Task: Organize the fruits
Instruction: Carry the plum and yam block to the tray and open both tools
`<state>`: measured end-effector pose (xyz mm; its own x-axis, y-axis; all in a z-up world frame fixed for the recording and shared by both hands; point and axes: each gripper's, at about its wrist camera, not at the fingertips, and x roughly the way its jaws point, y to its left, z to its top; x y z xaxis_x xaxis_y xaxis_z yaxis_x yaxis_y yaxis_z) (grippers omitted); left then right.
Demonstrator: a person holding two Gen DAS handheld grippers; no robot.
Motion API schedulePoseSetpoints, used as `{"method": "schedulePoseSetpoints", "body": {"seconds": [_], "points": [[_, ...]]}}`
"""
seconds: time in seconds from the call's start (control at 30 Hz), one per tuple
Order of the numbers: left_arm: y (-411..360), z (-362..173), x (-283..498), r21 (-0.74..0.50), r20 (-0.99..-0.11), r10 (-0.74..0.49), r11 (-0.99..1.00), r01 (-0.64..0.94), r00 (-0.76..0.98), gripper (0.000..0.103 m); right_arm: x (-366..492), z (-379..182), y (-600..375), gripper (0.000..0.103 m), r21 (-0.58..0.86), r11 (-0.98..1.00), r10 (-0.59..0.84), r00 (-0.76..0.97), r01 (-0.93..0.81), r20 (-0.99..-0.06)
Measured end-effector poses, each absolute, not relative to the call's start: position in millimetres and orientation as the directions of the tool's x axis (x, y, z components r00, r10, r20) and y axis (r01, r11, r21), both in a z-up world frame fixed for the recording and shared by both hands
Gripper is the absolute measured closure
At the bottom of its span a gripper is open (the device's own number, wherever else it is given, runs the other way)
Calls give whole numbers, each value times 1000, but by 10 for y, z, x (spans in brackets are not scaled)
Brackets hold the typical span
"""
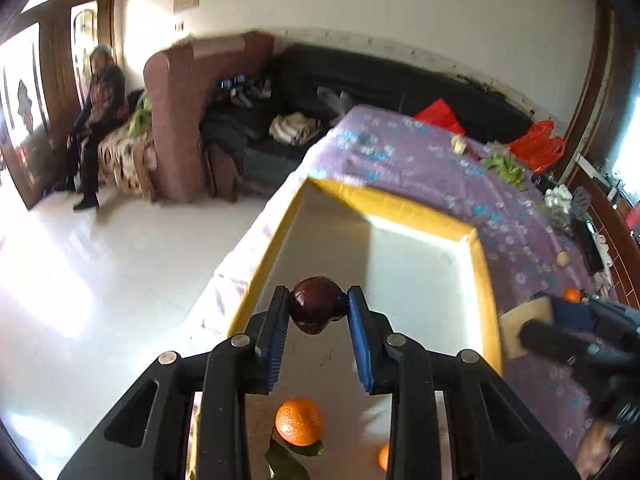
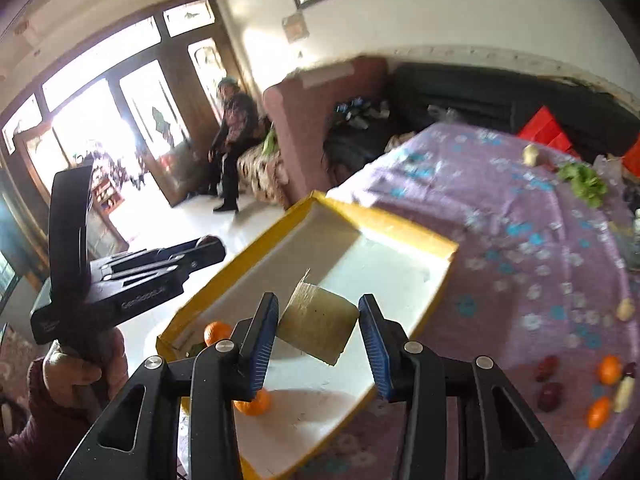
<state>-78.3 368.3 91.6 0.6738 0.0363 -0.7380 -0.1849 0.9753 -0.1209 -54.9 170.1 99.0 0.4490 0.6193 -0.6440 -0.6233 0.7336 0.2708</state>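
My left gripper [image 1: 318, 295] is shut on a dark maroon round fruit [image 1: 316, 306], held above a white tray with a yellow rim [image 1: 404, 210]. Under it, in the tray, lies an orange with a leaf [image 1: 299, 421], and a second orange [image 1: 384, 456] peeks out at the bottom edge. My right gripper [image 2: 320, 303] is shut on a pale yellowish chunk with a fibrous edge [image 2: 318, 330], also above the tray's rim [image 2: 384, 218]. Two oranges [image 2: 218, 332] [image 2: 254, 405] show in the tray there. The left gripper [image 2: 212, 246] hangs at the left, held by a hand [image 2: 68, 372].
The tray sits at the edge of a table with a purple flowered cloth [image 2: 520, 240]. Loose oranges [image 2: 609, 369], dark fruits [image 2: 550, 396] and pale pieces [image 2: 624, 394] lie at its right. Lettuce [image 2: 584, 184] and red bags [image 1: 538, 146] are further back. Beyond are a sofa [image 1: 360, 88], a seated person [image 1: 100, 120] and white floor [image 1: 120, 260].
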Motion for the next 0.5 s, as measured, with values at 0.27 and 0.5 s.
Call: {"method": "schedulePoseSetpoints", "body": {"seconds": [0.27, 0.5], "points": [[3716, 459, -540, -143, -816, 1, 968, -204, 578, 74, -493, 206, 2177, 57, 257, 752, 536, 335, -607, -775], [3747, 413, -538, -167, -826, -12, 960, -225, 564, 63, -523, 101, 2308, 56, 202, 756, 501, 351, -623, -791]]}}
